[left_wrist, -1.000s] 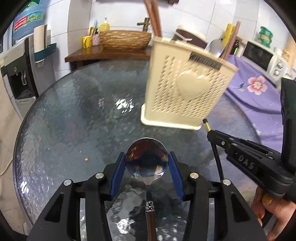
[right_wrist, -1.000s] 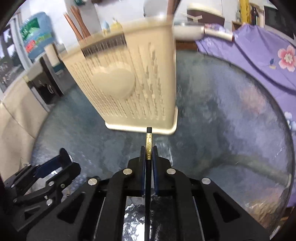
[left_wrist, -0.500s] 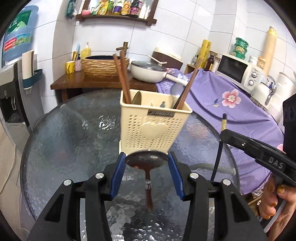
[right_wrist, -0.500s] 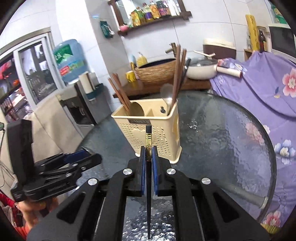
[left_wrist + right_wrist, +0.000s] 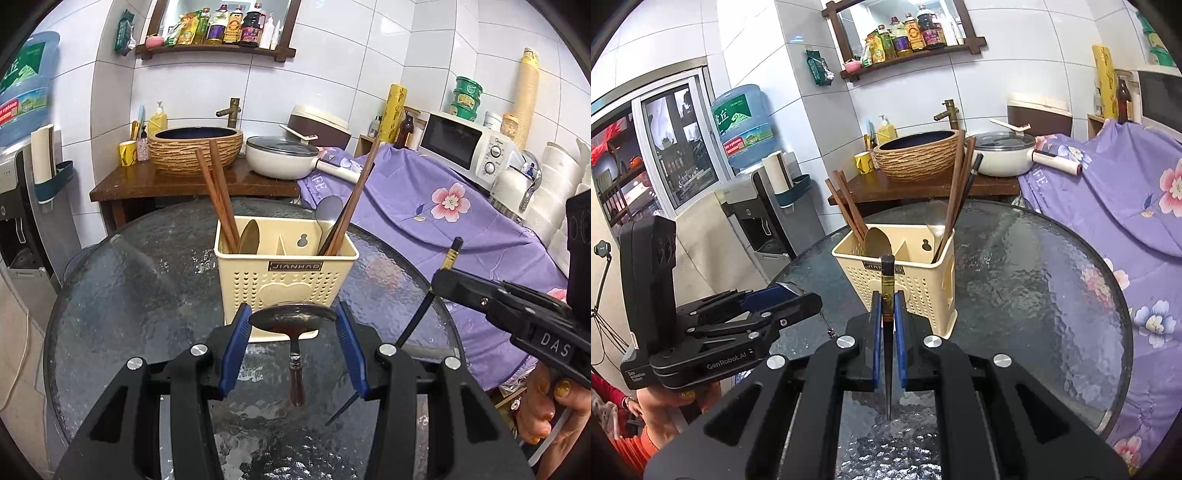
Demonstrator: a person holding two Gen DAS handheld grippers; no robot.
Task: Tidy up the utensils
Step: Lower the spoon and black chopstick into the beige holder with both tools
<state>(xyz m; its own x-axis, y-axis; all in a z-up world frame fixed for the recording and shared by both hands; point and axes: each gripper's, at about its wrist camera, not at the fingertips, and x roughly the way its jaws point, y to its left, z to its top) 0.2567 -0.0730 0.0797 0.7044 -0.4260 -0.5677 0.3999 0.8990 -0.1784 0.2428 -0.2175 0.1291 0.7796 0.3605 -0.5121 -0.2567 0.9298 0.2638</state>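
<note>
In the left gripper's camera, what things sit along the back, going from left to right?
Blue water bottle → yellow cup → woven brown basin → white lidded pan → white microwave → white paper rolls.

The utensil holder [image 5: 286, 275] is cream, dotted with small perforations and embossed with a heart. Reddish-brown chopsticks [image 5: 218, 195] stand in it beside a golden spoon [image 5: 249, 238]. The left claw [image 5: 291, 347] is black with blue pads [image 5: 234, 347] around a silver spoon [image 5: 293, 319]. The right claw [image 5: 886, 332] pinches a black chopstick [image 5: 887, 291] banded in gold. The desk [image 5: 129, 295] is dark, mottled glass. A lilac cloth [image 5: 424, 206] carries pink flowers.
</note>
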